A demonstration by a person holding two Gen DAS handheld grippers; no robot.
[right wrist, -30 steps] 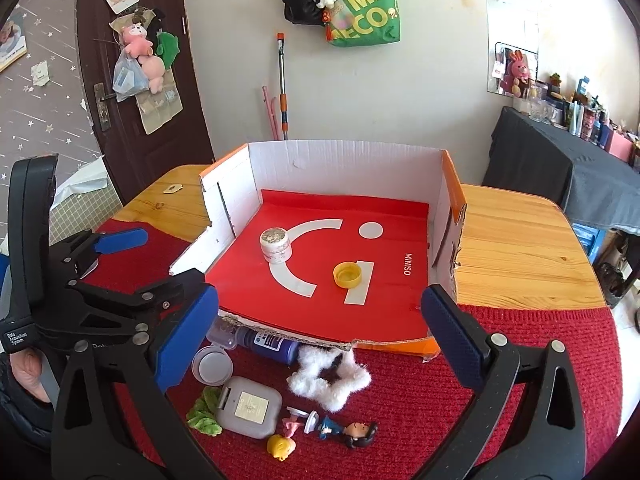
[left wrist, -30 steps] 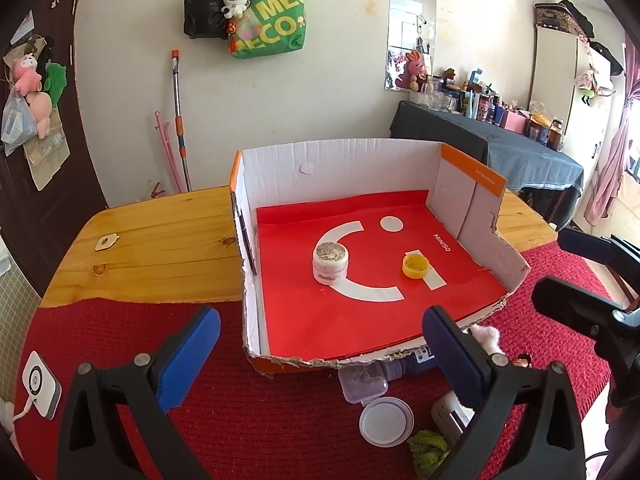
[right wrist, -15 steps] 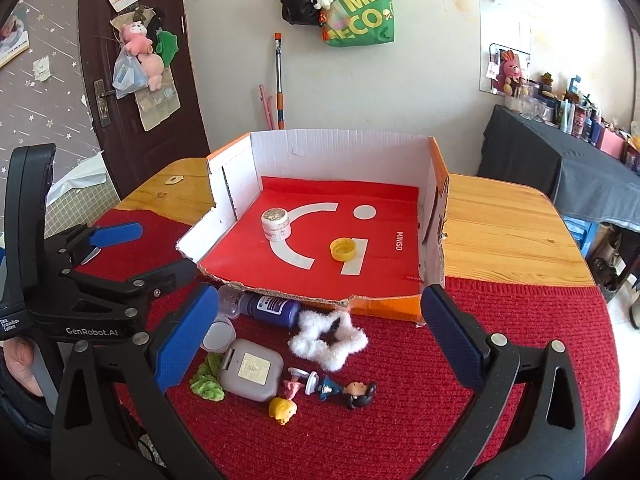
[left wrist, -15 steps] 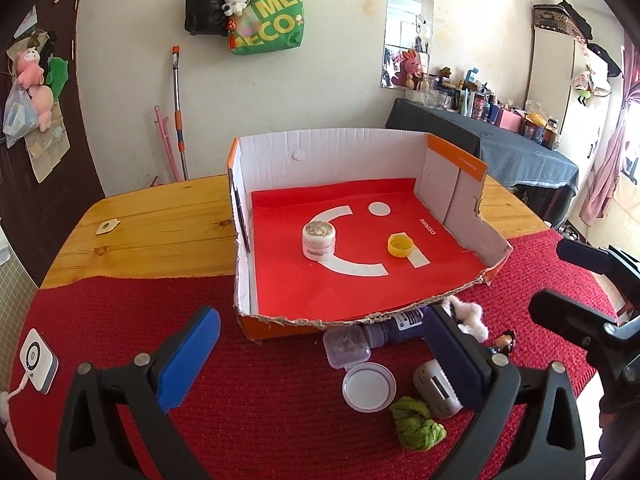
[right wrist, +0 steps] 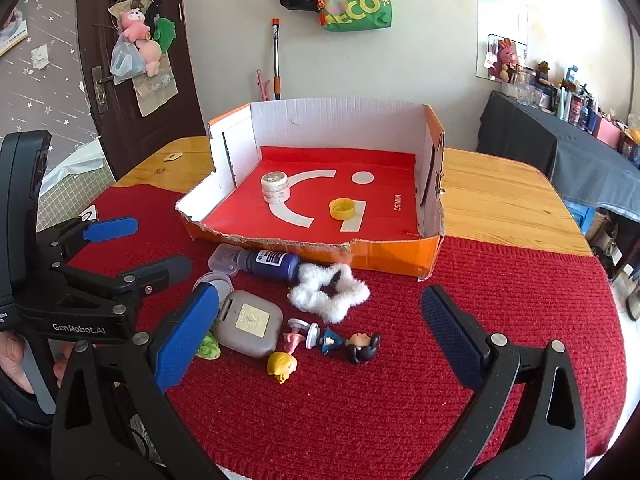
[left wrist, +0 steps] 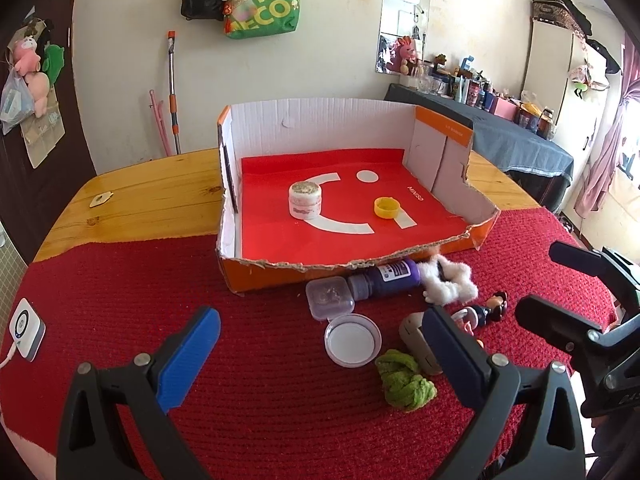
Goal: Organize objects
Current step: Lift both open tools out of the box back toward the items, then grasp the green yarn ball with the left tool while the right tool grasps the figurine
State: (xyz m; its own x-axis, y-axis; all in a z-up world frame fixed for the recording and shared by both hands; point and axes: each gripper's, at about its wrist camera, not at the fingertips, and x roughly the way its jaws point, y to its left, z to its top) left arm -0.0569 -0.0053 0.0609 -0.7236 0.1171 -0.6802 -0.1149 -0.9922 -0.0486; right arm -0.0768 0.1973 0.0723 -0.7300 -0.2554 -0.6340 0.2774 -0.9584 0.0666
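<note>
While both claws gape, box [left wrist: 352,140] holding jar [left wrist: 305,200], yellow cap [left wrist: 386,208]

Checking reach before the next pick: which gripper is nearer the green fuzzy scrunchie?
Left. The left gripper hovers open just beside the green scrunchie; the right gripper, also open, sits farther right, over the figurines.

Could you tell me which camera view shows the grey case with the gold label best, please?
The right wrist view: the grey case lies in full sight, label up, beside the white scrunchie. In the left wrist view only its edge shows behind a claw finger.
</note>
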